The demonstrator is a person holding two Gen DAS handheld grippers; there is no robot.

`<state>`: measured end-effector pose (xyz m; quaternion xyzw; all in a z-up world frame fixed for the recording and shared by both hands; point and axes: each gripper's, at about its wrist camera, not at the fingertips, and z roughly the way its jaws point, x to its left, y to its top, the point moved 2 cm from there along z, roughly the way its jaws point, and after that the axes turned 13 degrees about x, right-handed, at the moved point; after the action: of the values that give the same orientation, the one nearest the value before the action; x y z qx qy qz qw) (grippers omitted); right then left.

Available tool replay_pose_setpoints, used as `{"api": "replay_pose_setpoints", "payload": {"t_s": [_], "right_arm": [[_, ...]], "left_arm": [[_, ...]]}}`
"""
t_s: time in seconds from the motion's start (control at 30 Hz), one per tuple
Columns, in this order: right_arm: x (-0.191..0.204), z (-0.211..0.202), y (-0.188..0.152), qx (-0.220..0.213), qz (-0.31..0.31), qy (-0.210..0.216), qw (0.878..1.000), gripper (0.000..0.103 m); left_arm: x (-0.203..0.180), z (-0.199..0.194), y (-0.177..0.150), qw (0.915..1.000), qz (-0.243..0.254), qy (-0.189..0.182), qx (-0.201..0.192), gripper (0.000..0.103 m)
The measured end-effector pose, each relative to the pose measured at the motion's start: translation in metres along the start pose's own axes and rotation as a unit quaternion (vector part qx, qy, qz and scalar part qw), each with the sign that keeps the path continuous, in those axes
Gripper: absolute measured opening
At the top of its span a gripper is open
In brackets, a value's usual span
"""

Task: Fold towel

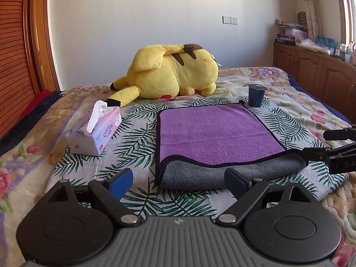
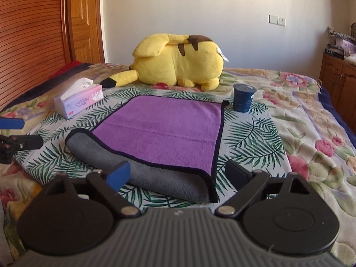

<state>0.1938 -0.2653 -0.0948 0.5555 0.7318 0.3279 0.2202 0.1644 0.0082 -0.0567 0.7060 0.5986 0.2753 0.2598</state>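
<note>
A purple towel (image 1: 213,131) with a grey underside and dark trim lies on the bed; its near edge is folded over, showing a grey band. It also shows in the right wrist view (image 2: 169,129). My left gripper (image 1: 178,182) is open and empty, just in front of the towel's near left corner. My right gripper (image 2: 178,175) is open and empty, at the towel's near right corner. The right gripper's fingers (image 1: 316,153) show at the right edge of the left wrist view; the left gripper's fingers (image 2: 13,123) show at the left edge of the right wrist view.
A yellow plush toy (image 1: 173,75) lies behind the towel. A pink tissue box (image 1: 95,131) stands to the towel's left. A dark blue cup (image 1: 256,95) stands at its far right corner. A wooden cabinet (image 1: 316,73) is at the right, a wooden wardrobe (image 1: 15,66) at the left.
</note>
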Motion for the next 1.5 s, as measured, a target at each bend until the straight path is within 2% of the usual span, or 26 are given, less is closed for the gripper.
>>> {"api": "replay_pose_setpoints", "payload": {"t_s": [0.17,0.8,1.0,1.13,1.5], "right_arm": [[-0.007,0.012,0.004,0.012,0.005,0.004,1.000,0.089],[-0.032,0.052,0.012,0.078,0.023,0.020,0.996,0.089],[-0.034,0.059,0.012,0.093,0.020,0.037,0.995,0.078],[-0.035,0.065,0.011,0.109,0.017,0.043,0.993,0.068],[-0.040,0.068,0.010,0.123,0.019,0.059,0.991,0.049]], "left_arm": [[0.004,0.013,0.008,1.0000,0.002,-0.005,0.004,0.069],[0.020,0.068,0.027,0.9991,0.008,-0.011,0.039,0.040],[0.027,0.083,0.030,0.9985,-0.005,-0.017,0.051,0.035],[0.030,0.089,0.031,0.9979,-0.014,-0.028,0.057,0.026],[0.034,0.099,0.027,0.9960,-0.024,-0.045,0.073,0.004]]}}
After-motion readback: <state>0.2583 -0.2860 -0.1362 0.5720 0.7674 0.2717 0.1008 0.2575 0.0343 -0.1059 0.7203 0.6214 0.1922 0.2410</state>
